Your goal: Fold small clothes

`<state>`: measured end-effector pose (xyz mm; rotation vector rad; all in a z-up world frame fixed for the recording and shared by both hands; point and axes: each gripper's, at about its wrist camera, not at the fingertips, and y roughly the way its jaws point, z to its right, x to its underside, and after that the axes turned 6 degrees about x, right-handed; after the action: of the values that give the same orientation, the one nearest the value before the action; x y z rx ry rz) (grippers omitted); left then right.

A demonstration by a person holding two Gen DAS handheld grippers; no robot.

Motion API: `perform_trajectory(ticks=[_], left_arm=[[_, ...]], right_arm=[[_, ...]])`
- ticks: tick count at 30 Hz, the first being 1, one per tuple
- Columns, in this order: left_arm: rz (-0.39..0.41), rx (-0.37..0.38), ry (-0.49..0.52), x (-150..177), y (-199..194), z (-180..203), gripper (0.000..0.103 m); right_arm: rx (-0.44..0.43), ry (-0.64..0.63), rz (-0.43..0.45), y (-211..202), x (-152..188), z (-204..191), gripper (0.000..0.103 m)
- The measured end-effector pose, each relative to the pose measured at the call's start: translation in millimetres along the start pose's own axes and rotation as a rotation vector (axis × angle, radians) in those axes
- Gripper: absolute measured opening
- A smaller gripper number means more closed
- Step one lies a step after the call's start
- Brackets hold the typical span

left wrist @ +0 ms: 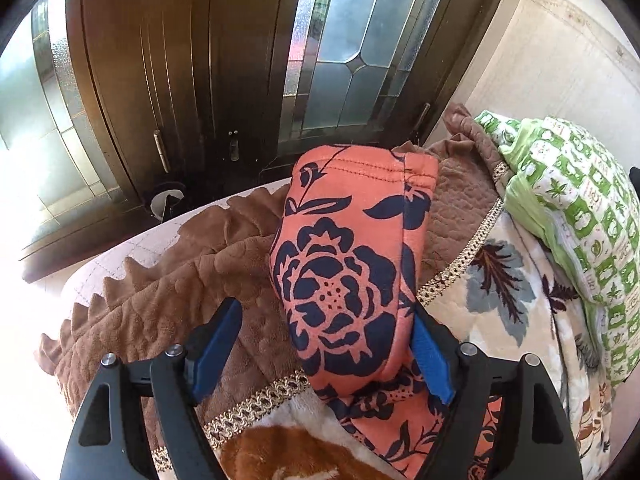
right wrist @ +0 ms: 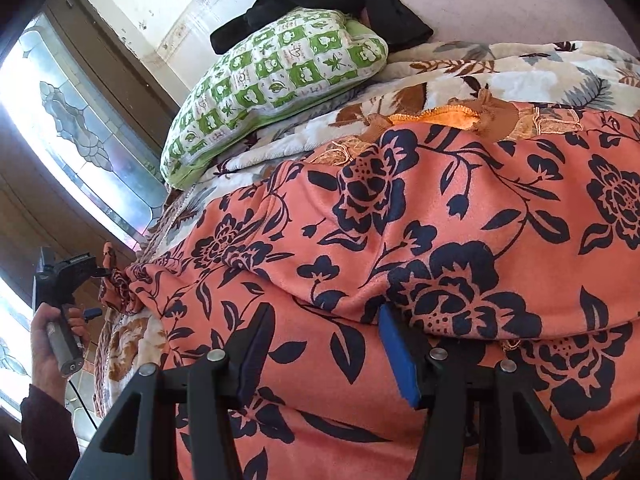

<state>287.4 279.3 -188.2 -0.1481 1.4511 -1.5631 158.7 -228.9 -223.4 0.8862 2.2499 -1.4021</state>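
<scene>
The garment is orange cloth with dark navy flowers (left wrist: 344, 280). In the left wrist view its narrow hemmed end stands up between the fingers of my left gripper (left wrist: 324, 344), whose jaws are wide apart; the cloth leans against the right blue pad (left wrist: 430, 356). In the right wrist view the same garment (right wrist: 420, 240) spreads wide over the bed, with a fold ridge across it. My right gripper (right wrist: 324, 348) is open just above the cloth, in front of the ridge. The left gripper (right wrist: 64, 276) shows at far left, at the garment's end.
A brown quilted cover (left wrist: 168, 292) and a floral blanket (left wrist: 504, 280) lie under the garment. A green-and-white pillow (right wrist: 276, 76) with a black cloth (right wrist: 328, 0) on it sits beyond. A dark wooden door with glass panes (left wrist: 224, 60) stands behind the bed.
</scene>
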Motion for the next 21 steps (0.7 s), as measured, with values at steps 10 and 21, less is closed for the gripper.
perform_trajectory(ticks=[10, 21], left_arm=[[0.019, 0.14, 0.02, -9, -7, -9, 0.005], [0.193, 0.575, 0.355, 32, -126, 87, 0.005]], right_arm=[[-0.028, 0.031, 0.016, -1, 2, 4, 0.058], [-0.034, 0.057, 0.057, -8, -49, -1, 0.036]])
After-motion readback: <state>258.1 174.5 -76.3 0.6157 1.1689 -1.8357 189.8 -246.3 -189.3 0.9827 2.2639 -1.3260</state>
